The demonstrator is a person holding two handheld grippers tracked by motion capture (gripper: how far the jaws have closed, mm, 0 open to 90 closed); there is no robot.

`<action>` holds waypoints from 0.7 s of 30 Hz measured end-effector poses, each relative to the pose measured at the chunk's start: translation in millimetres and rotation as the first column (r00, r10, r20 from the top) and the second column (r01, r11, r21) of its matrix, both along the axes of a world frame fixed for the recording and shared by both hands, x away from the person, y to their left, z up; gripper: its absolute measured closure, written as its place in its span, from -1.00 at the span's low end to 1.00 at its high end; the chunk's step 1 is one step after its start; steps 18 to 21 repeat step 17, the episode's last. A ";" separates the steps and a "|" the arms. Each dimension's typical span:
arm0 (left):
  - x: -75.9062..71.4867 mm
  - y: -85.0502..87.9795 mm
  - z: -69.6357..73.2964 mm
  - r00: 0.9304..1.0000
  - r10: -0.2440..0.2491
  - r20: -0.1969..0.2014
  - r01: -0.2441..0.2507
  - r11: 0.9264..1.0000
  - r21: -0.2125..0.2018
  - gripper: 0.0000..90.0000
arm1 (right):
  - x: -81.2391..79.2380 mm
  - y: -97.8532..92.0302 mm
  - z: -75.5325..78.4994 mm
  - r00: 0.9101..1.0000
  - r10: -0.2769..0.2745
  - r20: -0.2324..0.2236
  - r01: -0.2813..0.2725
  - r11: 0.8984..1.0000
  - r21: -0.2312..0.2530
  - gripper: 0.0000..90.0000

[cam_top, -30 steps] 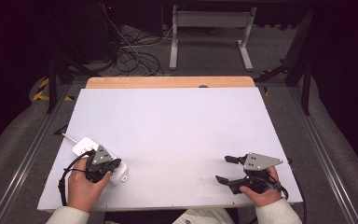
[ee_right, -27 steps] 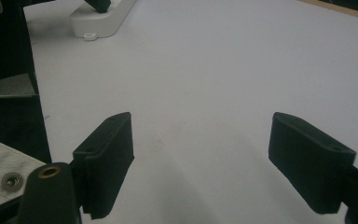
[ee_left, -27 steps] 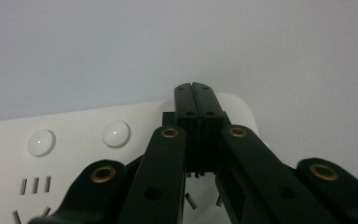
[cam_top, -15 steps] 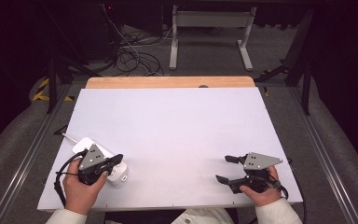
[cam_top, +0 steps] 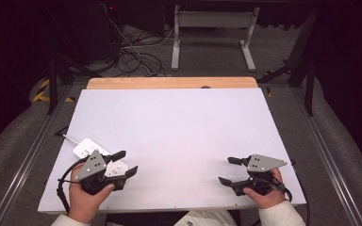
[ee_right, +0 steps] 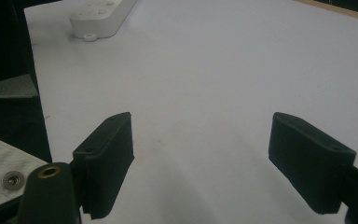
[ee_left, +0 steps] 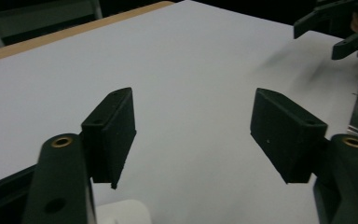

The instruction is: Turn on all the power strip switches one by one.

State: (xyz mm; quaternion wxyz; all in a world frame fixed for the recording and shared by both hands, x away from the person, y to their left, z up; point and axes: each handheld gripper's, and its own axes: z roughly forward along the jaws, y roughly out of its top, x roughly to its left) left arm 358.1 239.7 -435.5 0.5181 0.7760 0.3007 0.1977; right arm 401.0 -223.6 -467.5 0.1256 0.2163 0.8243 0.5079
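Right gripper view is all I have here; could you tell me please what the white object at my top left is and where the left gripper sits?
Observer: It is a white power strip lying flat near the table's left edge. The left gripper is just over its near end.
Operator: Thank you. Is the left gripper gripping it?
Observer: No. In the left gripper view its jaws stand wide apart with bare table between them.
Operator: And where is my right gripper on the table?
Observer: The right gripper is near the front right corner, jaws apart and pointing left.
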 end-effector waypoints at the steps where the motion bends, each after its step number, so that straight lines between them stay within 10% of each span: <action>1: -1.1 -2.4 -1.5 1.000 -0.011 0.002 0.011 1.000 -0.007 -0.36 | 0.0 0.1 0.0 1.000 0.001 0.000 -0.001 1.000 0.000 -0.50; 10: 1.2 -23.4 -37.8 0.996 -0.087 -0.019 0.087 0.995 -0.040 -0.50 | -0.3 1.7 -0.1 1.000 0.007 -0.002 -0.007 1.000 -0.004 -0.52; 21: 0.5 -22.2 -36.5 0.997 -0.076 0.011 0.076 0.997 -0.006 -0.55 | -0.3 2.0 -0.1 1.000 0.006 0.000 -0.006 1.000 -0.003 -0.56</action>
